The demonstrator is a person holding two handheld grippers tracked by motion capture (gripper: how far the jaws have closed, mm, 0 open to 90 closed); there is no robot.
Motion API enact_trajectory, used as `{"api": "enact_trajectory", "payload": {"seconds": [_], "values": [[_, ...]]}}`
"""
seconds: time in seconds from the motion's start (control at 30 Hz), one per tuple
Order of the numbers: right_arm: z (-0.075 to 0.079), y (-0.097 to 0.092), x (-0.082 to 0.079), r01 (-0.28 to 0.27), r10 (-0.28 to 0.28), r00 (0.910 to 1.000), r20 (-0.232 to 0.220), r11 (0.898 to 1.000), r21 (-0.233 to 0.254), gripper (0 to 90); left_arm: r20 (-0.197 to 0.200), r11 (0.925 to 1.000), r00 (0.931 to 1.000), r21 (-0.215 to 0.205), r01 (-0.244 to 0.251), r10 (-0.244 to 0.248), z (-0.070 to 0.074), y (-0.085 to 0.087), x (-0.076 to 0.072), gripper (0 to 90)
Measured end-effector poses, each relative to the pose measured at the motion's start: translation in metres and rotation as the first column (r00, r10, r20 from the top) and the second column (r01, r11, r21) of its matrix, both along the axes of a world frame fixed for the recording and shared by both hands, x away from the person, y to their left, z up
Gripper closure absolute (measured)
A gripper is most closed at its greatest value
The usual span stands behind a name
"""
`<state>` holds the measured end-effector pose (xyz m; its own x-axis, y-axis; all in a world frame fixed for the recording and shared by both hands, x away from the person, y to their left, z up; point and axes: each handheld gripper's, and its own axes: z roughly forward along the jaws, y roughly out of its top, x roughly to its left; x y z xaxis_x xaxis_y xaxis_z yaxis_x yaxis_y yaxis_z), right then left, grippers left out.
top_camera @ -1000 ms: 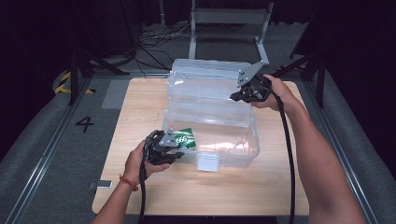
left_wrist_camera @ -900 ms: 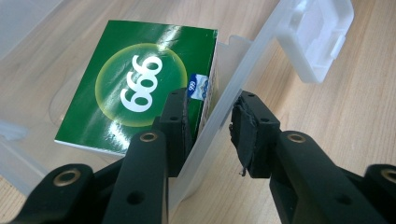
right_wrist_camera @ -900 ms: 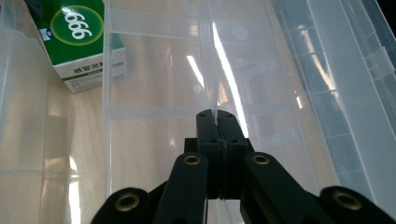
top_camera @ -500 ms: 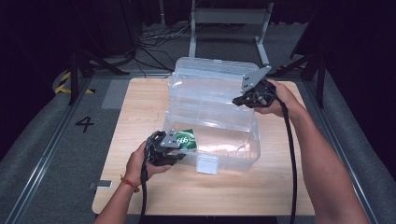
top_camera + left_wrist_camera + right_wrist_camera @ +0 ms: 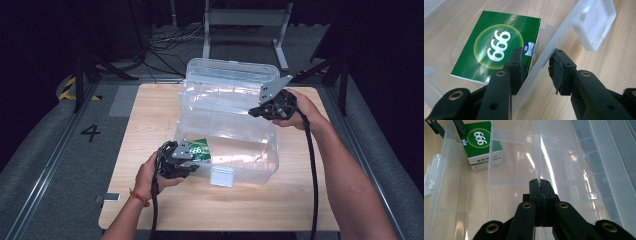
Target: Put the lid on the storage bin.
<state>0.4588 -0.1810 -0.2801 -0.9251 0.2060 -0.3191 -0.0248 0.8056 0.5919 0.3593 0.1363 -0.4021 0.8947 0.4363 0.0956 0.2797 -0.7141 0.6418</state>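
Reading "666" in white on a yellow-green circle, one green box [image 5: 496, 45] lay flat inside the clear plastic bin [image 5: 250, 165], at the bin's near-left corner; smaller print on its white side was too small to read. A "4" [image 5: 90, 132] was marked on the grey floor left of the bin. Count: one green box, one bin with its lid [image 5: 230, 82] tipped up at the bin's far side, one latch [image 5: 222, 176] on the bin's front wall, two grippers. Left gripper [image 5: 535, 65] sat at the bin's near-left corner, jaws spread and straddling the front wall, one jaw inside beside the box, one outside; pads were not pressing on the wall. Its jaws had just been opening a little. Right gripper [image 5: 540, 185] was at the bin's far-right side, jaws pressed together on a thin clear divider wall [image 5: 537, 152] inside the bin. Both forearms reached in over the wooden bench [image 5: 150, 110], right arm stretched farther.
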Motion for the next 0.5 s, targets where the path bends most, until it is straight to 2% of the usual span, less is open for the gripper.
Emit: {"api": "enact_trajectory", "payload": {"seconds": [0.13,0.5], "values": [[0.000,0.000,-0.006,-0.013,0.013,0.9999,-0.004,1.000,0.001,90.0,0.013,0.9999,0.9999,0.000,0.010,-0.010,-0.001,-0.009,-0.004,64.5],[-0.001,0.001,-0.020,-0.020,0.020,0.9997,0.017,1.000,-0.004,90.0,0.023,0.9999,0.9996,0.001,0.015,-0.015,-0.001,-0.014,-0.007,64.9]]}}
